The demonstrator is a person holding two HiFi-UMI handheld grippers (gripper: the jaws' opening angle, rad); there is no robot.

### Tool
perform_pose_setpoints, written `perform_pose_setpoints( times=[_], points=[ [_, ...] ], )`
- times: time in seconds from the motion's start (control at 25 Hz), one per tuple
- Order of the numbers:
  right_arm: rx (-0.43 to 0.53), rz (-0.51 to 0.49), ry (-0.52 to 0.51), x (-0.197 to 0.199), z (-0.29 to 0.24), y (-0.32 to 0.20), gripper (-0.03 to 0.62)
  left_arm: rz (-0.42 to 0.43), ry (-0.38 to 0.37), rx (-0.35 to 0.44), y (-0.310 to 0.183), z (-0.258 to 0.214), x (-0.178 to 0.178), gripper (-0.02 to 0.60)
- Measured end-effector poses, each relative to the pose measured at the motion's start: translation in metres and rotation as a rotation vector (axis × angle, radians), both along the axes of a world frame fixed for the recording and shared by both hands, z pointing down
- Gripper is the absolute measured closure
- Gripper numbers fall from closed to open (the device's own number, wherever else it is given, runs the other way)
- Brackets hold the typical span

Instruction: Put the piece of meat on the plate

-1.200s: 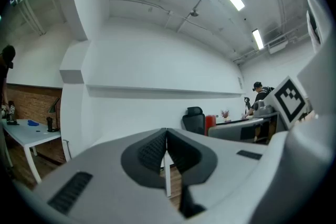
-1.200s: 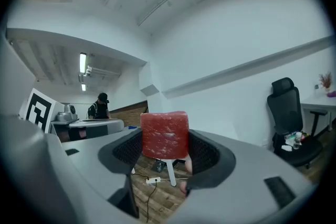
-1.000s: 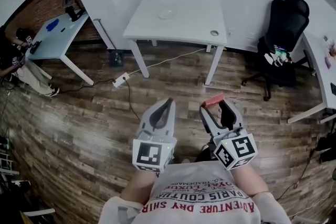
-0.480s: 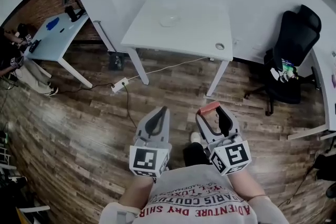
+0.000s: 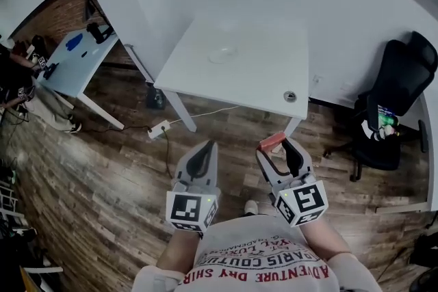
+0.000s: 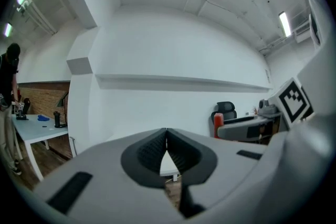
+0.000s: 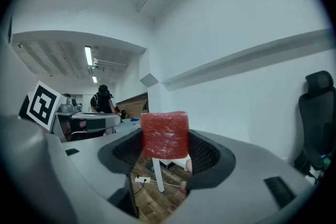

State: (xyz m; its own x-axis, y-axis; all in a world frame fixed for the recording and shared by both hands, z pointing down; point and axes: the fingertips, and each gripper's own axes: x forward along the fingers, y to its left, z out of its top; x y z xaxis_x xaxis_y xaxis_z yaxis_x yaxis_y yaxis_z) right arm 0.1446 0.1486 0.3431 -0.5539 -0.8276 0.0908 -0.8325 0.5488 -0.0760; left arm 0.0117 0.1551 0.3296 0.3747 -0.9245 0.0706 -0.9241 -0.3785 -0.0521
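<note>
A red slab of meat (image 7: pixel 164 134) sticks up from my right gripper (image 7: pixel 164 152), whose jaws are shut on it; from the head view the meat (image 5: pixel 272 141) shows at the tip of that gripper (image 5: pixel 275 148). My left gripper (image 5: pixel 203 150) is shut with nothing in it, its pads meeting in the left gripper view (image 6: pixel 166 150). Both are held over the wooden floor, short of a white table (image 5: pixel 260 82). On the table lies a pale, clear plate (image 5: pixel 223 54), well ahead of both grippers.
A round cable hole (image 5: pixel 290 96) marks the table's near right corner. A black office chair (image 5: pixel 398 99) stands at the right. A power strip and cable (image 5: pixel 159 128) lie on the floor under the table. At far left, a second table (image 5: pixel 68 61) with a person (image 5: pixel 17 78) beside it.
The white table and plate have drawn nearer and larger in the head view as I move toward them. Both grippers keep their pose, the right still holding the meat.
</note>
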Motion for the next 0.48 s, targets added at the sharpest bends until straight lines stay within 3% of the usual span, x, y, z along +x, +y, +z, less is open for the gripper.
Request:
perform_pose_setpoints(
  times=[0.24, 0.48],
  points=[
    [-0.025, -0.031, 0.007, 0.012, 0.009, -0.065, 0.318, -0.025, -0.017, -0.033, -0.058, 0.011, 0.01, 0.575],
    [-0.062, -0.042, 0.007, 0.001, 0.029, -0.125, 0.318, -0.048, -0.01, -0.053, -0.116, 0.029, -0.006, 0.575]
  ],
)
